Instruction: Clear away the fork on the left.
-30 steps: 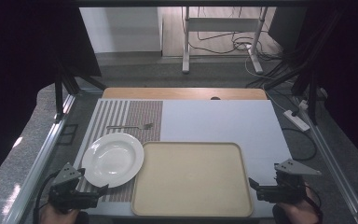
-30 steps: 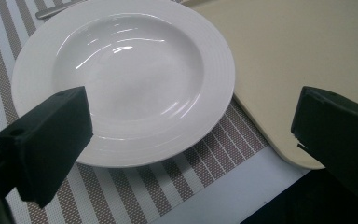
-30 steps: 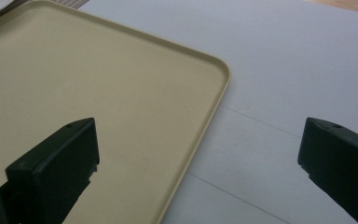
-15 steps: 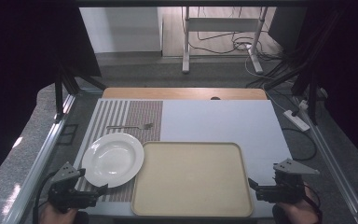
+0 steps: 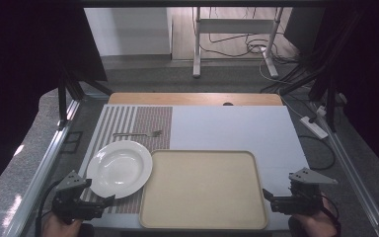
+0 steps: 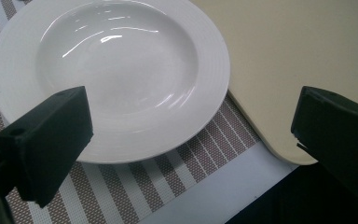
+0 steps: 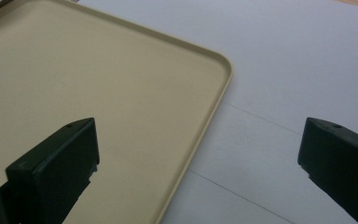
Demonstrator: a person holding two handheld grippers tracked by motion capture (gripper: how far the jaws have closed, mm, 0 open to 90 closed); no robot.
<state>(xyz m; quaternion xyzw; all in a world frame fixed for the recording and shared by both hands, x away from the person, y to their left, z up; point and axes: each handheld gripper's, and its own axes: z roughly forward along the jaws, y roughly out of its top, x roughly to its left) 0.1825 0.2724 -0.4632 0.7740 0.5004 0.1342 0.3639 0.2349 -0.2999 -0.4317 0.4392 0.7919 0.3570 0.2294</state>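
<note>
A round white ceramic plate (image 5: 119, 168) sits on a striped placemat (image 5: 128, 123) beside an empty beige rectangular tray (image 5: 203, 217) on the bench (image 5: 237, 126). The left tongs (image 5: 106, 201) and right tongs (image 5: 267, 196) hover wide open, empty, at the near edge.

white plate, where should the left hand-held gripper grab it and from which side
Probably the near rim of the white plate, coming in from the person's side. The rim is broad and nearly flat, and the open left hand-held gripper already faces that edge. The tray crowds its right side.
</note>
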